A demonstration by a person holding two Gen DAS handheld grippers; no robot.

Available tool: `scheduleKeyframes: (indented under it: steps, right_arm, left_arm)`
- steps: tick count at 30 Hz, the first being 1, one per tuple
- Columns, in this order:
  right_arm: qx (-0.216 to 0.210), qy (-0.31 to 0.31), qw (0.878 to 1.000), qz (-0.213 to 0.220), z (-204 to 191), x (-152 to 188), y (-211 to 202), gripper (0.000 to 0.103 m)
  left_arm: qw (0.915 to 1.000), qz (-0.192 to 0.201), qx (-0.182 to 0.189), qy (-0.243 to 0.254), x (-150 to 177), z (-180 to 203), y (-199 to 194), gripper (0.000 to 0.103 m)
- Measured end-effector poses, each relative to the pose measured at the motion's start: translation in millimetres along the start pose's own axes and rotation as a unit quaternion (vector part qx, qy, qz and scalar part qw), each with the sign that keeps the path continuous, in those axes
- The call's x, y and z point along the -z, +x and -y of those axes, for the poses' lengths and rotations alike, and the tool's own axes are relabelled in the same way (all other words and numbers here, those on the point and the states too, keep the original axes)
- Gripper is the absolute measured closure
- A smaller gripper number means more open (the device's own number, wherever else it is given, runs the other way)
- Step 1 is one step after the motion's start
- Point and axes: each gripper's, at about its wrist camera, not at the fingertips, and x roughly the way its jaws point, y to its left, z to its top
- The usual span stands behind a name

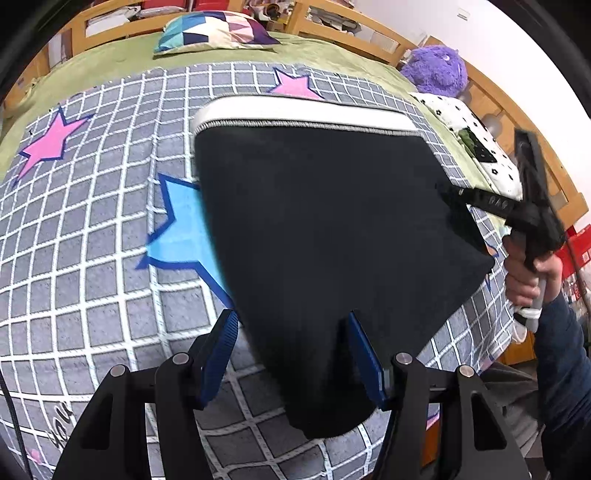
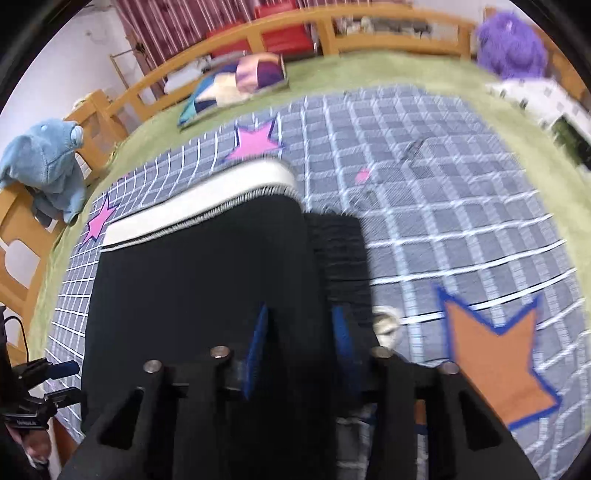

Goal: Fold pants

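Observation:
Black pants [image 1: 325,229] with a white waistband [image 1: 295,112] lie folded flat on the checked quilt [image 1: 92,221]. Their near corner sits between the blue pads of my left gripper [image 1: 291,315], whose jaws stand wide apart and do not press the cloth. My right gripper [image 2: 300,310] hovers over the right edge of the pants [image 2: 199,280], its pads a little apart with black cloth between them. In the left wrist view the right gripper [image 1: 448,190] reaches that edge from the right, held by a hand [image 1: 524,280]. The left gripper [image 2: 62,369] shows at the lower left of the right wrist view.
A patchwork pillow [image 1: 218,31] lies at the head of the green bed. A purple plush [image 1: 436,70] and a white dotted cloth [image 1: 476,147] sit at the right side. A blue plush [image 2: 44,162] hangs on the wooden bed rail [image 2: 221,66].

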Motion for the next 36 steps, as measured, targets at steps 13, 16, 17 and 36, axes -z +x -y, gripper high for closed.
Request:
scheduleKeyframes:
  steps: [13,16,17,36]
  right_arm:
    - [-0.012,0.030,0.999,0.000,44,10,-10,0.060]
    - [-0.035,0.012,0.998,-0.042,44,3,0,0.042]
    - [-0.037,0.005,0.998,-0.047,43,3,6,0.042]
    - [-0.125,0.070,0.986,-0.080,51,-11,64,0.042]
  left_arm:
    - [0.9985,0.023,0.017,-0.047,-26,-14,12,0.044]
    - [0.9975,0.021,0.028,-0.061,-32,-17,23,0.044]
    - [0.9974,0.018,0.030,-0.063,-35,-17,28,0.044]
    - [0.9935,0.012,0.053,-0.101,-55,-26,79,0.073]
